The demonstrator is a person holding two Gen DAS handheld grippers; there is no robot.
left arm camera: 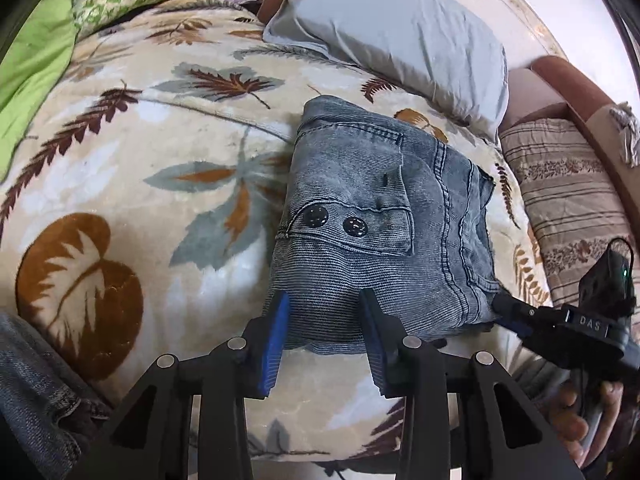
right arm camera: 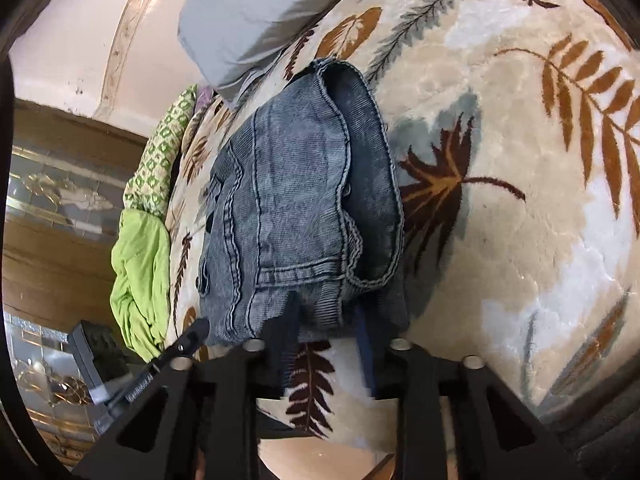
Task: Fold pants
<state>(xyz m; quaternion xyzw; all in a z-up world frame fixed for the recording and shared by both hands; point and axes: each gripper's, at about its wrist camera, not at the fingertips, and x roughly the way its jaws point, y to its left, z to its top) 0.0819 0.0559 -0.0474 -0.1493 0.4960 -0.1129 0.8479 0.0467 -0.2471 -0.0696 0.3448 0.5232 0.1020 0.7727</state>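
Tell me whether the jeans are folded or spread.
Folded: the jeans lie as a compact stacked bundle on the blanket, layered edges showing at one side.

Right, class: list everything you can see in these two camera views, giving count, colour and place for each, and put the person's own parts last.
folded jeans: one, faded blue-grey, middle of the blanket, two dark snap buttons on a flap
blanket: one, cream with brown and grey leaves, covers the bed
pillow: one, pale grey-blue, beyond the jeans
green cloth: one, lime, at the blanket's edge
patterned cloth: one, green and white, next to the green cloth
striped cushion: one, beige-brown, beside the bed
other denim: one piece, blue, near corner of the left view
left gripper: black with blue pads, open, at the jeans' near edge
right gripper: black, open, at another edge
hand: one, holding the right gripper's handle
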